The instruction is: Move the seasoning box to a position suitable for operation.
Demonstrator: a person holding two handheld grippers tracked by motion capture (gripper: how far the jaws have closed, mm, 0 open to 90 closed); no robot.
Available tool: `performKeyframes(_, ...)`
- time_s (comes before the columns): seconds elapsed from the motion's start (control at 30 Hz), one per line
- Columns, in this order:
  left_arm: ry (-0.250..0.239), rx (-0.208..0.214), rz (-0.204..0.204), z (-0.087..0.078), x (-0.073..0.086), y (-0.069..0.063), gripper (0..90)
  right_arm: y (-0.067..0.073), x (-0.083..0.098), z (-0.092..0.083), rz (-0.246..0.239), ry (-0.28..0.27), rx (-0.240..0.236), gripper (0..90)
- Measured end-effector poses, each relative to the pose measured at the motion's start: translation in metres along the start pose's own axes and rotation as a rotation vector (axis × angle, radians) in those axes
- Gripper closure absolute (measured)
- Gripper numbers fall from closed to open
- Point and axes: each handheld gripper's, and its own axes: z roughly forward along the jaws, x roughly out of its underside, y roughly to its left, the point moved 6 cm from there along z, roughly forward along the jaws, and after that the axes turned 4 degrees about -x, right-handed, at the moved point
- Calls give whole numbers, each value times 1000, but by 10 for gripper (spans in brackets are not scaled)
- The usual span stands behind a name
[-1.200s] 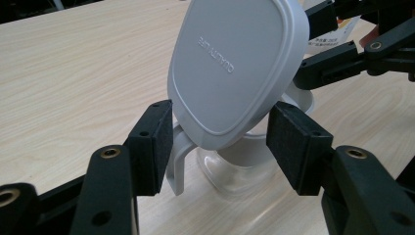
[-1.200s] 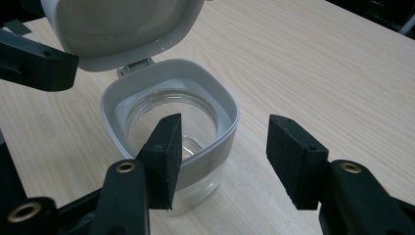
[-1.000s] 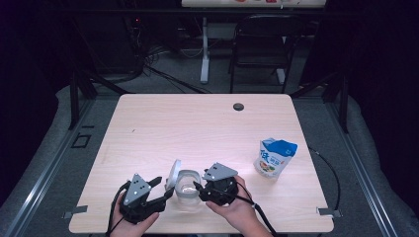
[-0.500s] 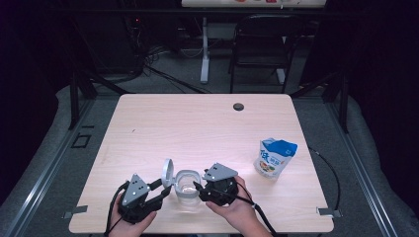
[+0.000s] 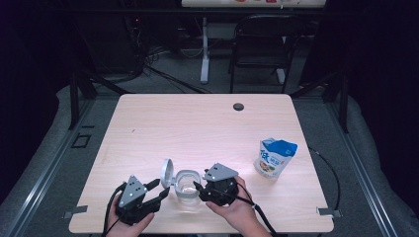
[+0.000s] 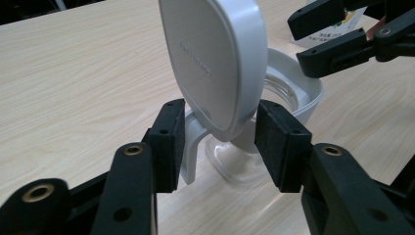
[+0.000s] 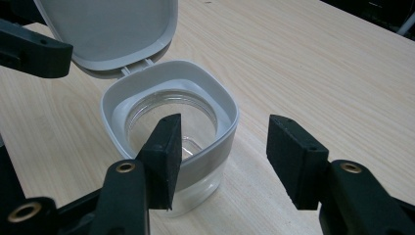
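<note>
We've got a clear jar with a grey collar and a hinged lid sitting near the front edge of the worktop, right between our two hands. The lid is flipped open and stands up on the jar's left side, nearly upright.

Left tool: in its own view the lid sits between the two pads, down by the hinge end. There's a gap on the left pad's side, and the right pad looks to be right at the lid's edge, though we can't tell if it really presses. The jaws have just been opening a bit with the lid between them, so we'd call it loosely around the lid, not clamped.

Right tool: parked just beside the jar's right side. In the right gripper view one pad overlaps the jar's near corner and the other stands off over bare wood, so it's fairly wide and not gripping anything we can see.

Farther right on the worktop, well apart from all this, a blue and white snack pouch stands upright. There's also a small dark grommet hole by the far edge.
</note>
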Motion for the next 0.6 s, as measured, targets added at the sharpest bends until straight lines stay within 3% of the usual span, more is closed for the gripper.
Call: performKeyframes(0.6,39,-2,32,10,21,5,501,-6,-1,-16,13,-38,8,482)
